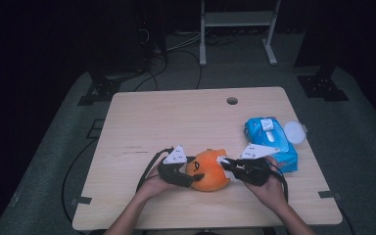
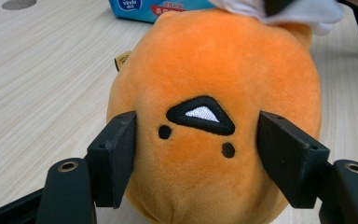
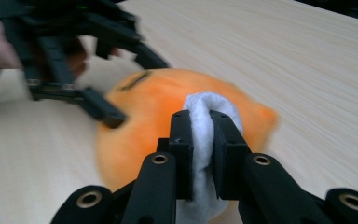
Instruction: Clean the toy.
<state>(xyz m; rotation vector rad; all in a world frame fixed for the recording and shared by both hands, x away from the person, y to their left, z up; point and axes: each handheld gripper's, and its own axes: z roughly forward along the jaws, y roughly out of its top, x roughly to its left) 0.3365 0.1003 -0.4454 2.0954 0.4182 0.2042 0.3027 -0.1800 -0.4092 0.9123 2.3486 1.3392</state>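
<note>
High view: a pale wooden desk [image 1: 176, 117] with a round cable hole at its 12 o'clock edge carries, largest first, a round orange plush toy [image 1: 208, 171] with a stitched face near the 6 o'clock edge, and a blue soft pack of wet wipes [image 1: 269, 139] at about 4 o'clock, just beside the toy's far side.

The left gripper [image 1: 188, 178] meets the toy from 9 o'clock; in the left gripper view its jaws stand apart on either side of the face, the left pad at the plush, the right one a little clear of it. The right gripper [image 3: 200, 140] comes in from 3 o'clock, clamped on a small white cloth wipe [image 3: 205, 121] laid against the orange surface.

The step in hand appears to be wiping the toy while the other gripper steadies it. The next move likely calls for drawing the wipe across the plush under light pressure, with the left jaws bracing it against rolling.
</note>
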